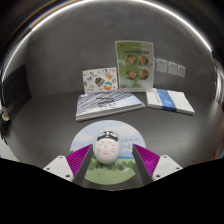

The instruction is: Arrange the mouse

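A small white mouse (107,150) with a dark patterned top lies on a round mouse mat (112,127) printed with a train and green ground. The mat lies on a dark desk (45,125). My gripper (110,160) is open, low over the near part of the mat. The mouse stands between the fingers, close to the left pad (78,159), with a gap to the right pad (147,158).
Beyond the mat lie a striped magazine (108,103) and a blue-and-white booklet (170,100). A picture card (99,78) and a green poster (134,62) lean against the back wall, beside wall sockets (168,67).
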Action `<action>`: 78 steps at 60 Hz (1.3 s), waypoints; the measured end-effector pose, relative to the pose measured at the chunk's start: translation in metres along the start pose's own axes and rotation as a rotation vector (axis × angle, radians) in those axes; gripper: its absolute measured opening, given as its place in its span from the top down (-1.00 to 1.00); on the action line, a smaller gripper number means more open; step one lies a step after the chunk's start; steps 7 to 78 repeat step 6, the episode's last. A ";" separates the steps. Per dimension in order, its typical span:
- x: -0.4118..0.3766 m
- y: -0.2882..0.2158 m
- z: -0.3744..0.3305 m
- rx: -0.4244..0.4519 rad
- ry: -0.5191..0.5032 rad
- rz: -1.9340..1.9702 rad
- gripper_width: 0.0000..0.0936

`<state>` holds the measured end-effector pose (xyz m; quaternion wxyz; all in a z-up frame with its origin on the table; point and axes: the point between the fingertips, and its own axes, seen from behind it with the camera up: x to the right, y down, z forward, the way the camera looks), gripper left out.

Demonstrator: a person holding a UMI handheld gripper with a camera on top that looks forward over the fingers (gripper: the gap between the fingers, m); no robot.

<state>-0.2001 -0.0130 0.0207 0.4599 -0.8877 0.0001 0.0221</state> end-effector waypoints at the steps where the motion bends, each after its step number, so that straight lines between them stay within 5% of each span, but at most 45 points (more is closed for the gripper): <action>1: 0.004 0.000 -0.004 0.004 -0.003 -0.002 -0.79; 78: 0.037 0.006 -0.020 0.010 0.013 -0.008 -0.79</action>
